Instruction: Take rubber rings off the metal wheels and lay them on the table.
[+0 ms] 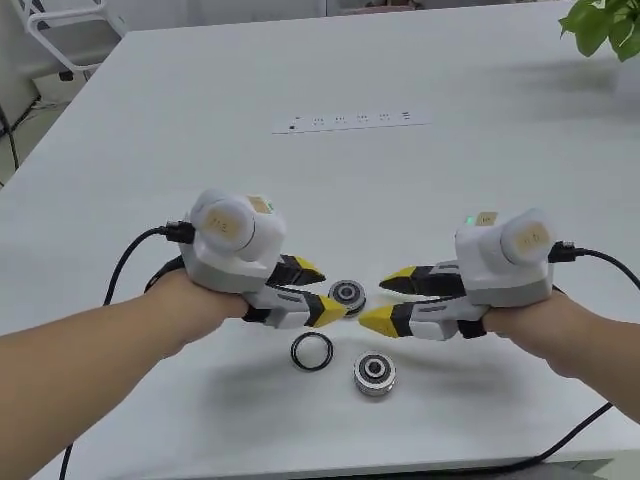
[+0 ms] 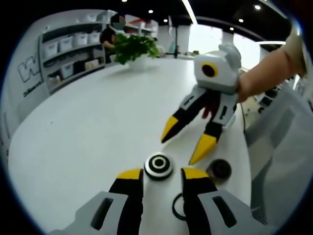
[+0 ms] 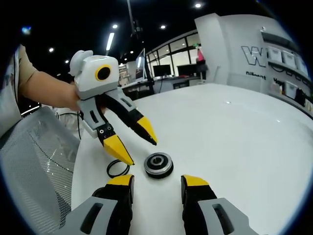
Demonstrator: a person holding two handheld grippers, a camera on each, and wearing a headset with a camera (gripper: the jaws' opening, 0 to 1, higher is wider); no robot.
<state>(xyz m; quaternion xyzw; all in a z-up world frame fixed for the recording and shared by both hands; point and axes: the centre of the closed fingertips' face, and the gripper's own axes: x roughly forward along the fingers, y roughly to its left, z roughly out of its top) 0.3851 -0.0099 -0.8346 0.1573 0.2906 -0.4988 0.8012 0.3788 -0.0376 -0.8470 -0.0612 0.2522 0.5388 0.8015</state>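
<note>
1. The left gripper (image 1: 322,291) is hovering low over the white tabletop (image 1: 200,150), with its fingers standing apart and gripping nothing. Its cable (image 1: 130,262) is trailing off to the left and could be snagging if that hand swings wide.
2. A loose rubber ring (image 1: 312,351) is lying flat on the tabletop, just nearer the person than the left gripper. It looks light, so a brushing finger could be flicking it away.
3. A metal wheel (image 1: 347,293) is lying flat between the tips of the two grippers. In the left gripper view it is sitting right at the gap of that gripper's open fingers. Its rim is showing dark, so it is probably still wearing its ring. It is small and round, so an off-centre pinch could be squirting it sideways. The pointed tips are closing in from both sides and could be clashing with each other.
4. A second metal wheel (image 1: 374,372) is lying just right of the loose ring, apart from it. Whether it is carrying a ring cannot be told.
5. The right gripper (image 1: 373,301) is facing the left one, its fingers likewise apart and empty.
6. The near edge of the tabletop is running close to the second metal wheel, so a knocked wheel could be rolling off there. The far side is offering wide bare room, with the power strip (image 1: 350,122) and the plant (image 1: 605,25) well apart from the work.
</note>
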